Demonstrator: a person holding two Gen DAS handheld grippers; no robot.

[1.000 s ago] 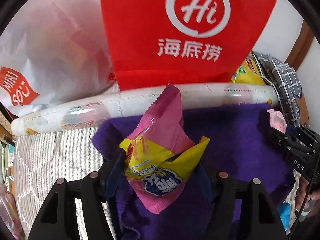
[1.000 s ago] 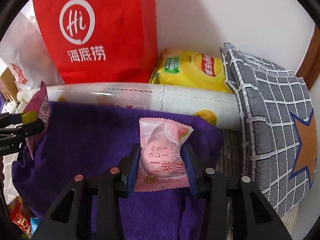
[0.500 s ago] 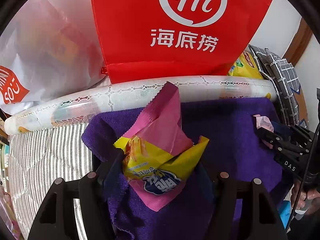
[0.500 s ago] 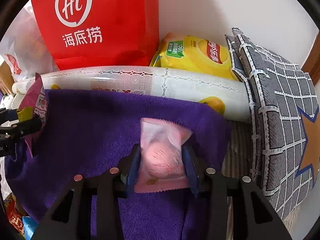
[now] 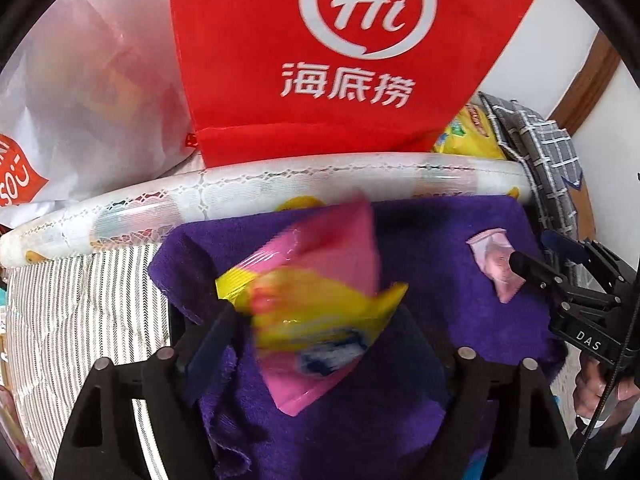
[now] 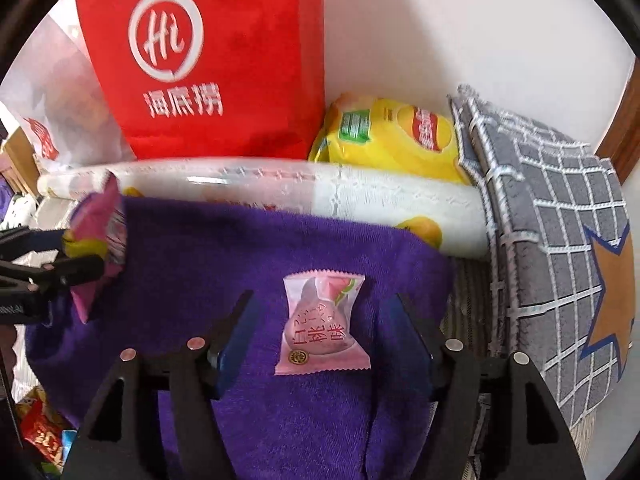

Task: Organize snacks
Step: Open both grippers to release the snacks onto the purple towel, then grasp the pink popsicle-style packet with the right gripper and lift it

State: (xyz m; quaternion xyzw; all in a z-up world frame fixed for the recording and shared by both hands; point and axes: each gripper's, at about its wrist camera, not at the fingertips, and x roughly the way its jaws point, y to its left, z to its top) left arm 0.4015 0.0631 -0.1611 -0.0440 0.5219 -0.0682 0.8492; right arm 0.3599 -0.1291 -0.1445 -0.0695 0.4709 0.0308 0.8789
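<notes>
So, far left: a white plastic bag (image 5: 92,80) w/ a red label leans at the back, about 10 o'clock in the left wrist view. Next to it a red bag (image 5: 320,60) w/ a white "Hi" logo stands at 12, against the wall. Below both, a white patterned roll (image 5: 248,192) lies across the striped bedding (image 5: 84,312), touching the back edge of a purple towel (image 5: 432,288).

Left gripper (image 5: 316,312) – jaws opening, fingers spread; the pink-and-yellow snack packet (image 5: 320,300) is between them, blurred, and I can't tell if the pads touch it. It sits over the towel's left part, tip pointing toward 12.

Right gripper (image 6: 324,320) – jaws also opening, fingers well apart, pads clear of the pink peach candy (image 6: 322,324). That candy lies flat on the towel between the fingers, apart from both, printed side up.

At 1 o'clock in the right wrist view a yellow chip bag (image 6: 392,136) sits behind the roll, beside the red bag. At 3 o'clock a grey checked cushion (image 6: 560,220) w/ an orange star leans by the towel's right edge. At 8 o'clock, more snack packs (image 6: 40,432) lie low beside the towel.
</notes>
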